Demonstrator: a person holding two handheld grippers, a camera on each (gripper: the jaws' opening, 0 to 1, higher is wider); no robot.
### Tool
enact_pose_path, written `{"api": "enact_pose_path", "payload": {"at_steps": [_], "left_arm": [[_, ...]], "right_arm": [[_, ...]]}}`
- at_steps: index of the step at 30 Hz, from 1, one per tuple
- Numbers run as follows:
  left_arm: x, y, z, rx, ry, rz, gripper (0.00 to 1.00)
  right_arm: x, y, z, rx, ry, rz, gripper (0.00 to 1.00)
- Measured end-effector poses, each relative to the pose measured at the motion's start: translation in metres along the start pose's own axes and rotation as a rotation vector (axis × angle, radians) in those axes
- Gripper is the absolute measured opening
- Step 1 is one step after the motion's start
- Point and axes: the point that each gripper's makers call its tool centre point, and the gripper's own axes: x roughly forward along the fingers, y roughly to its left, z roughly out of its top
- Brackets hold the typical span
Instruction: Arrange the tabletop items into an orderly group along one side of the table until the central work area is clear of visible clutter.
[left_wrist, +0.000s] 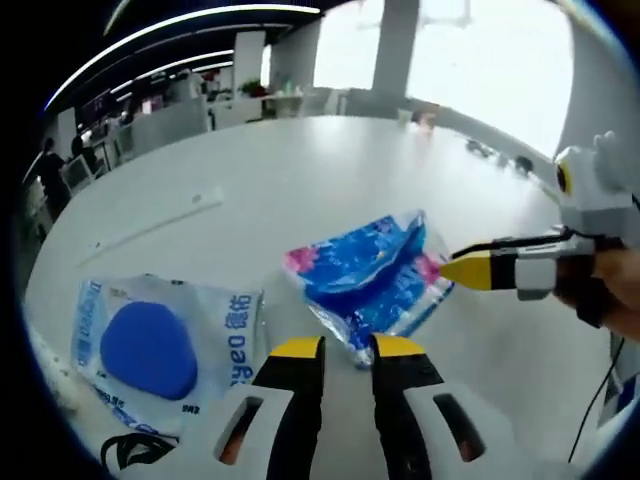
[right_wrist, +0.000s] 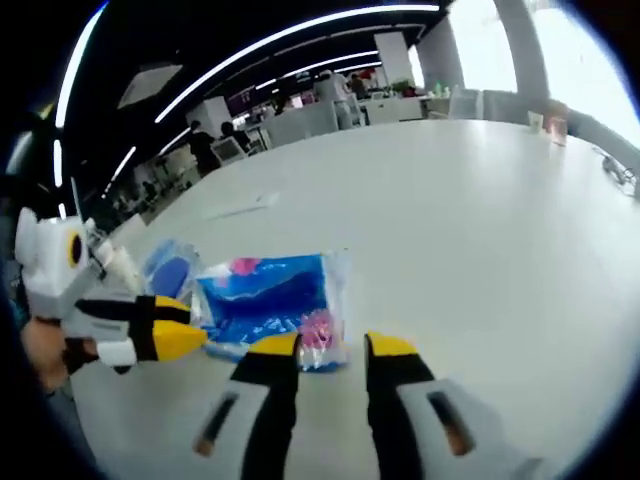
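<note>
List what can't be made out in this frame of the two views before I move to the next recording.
- Blue patterned packet: print too blurred in both views; its near edge sits behind the left claw in the left gripper view.
- Pouch with blue pad: label cut short by the view's edge; in the right gripper view the left claw covers part of it.
- White strip: too faint to identify.
- Small items at the far table edge: too small.

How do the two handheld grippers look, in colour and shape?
Both look alike. The left gripper has two black jaws with yellow tips, on a light grey body with slotted openings. The right gripper has the same black jaws with yellow tips and a grey body; in the left gripper view a thin dark cable hangs below it.
</note>
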Motion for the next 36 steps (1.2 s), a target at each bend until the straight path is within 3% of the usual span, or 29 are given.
{"api": "enact_pose_path", "payload": {"at_steps": [4, 7, 8, 13, 16, 20, 36], "left_arm": [[-0.005, 0.007, 0.008, -0.005, -0.042, 0.039, 0.34], [-0.009, 0.011, 0.015, -0.019, -0.078, 0.064, 0.58], [-0.011, 0.011, 0.015, -0.036, -0.079, 0.070, 0.65], [-0.025, 0.016, 0.015, -0.048, -0.084, 0.101, 0.76], [-0.033, 0.018, 0.015, -0.054, -0.089, 0.106, 0.79], [-0.047, 0.021, 0.014, -0.044, -0.095, 0.116, 0.79], [-0.119, 0.046, 0.005, -0.034, -0.130, 0.149, 0.79]], "right_arm": [[-0.003, 0.004, 0.009, 0.018, -0.049, 0.018, 0.52], [-0.004, 0.004, 0.013, 0.024, -0.064, 0.003, 0.80], [-0.005, 0.004, 0.013, 0.030, -0.068, 0.007, 0.82], [-0.011, 0.013, 0.011, 0.060, -0.055, 0.051, 0.69], [-0.017, 0.020, 0.014, 0.045, -0.082, 0.045, 0.76], [-0.025, 0.029, 0.019, 0.062, -0.099, 0.078, 0.74], [-0.070, 0.068, 0.019, 0.060, -0.134, 0.080, 0.73]]}}
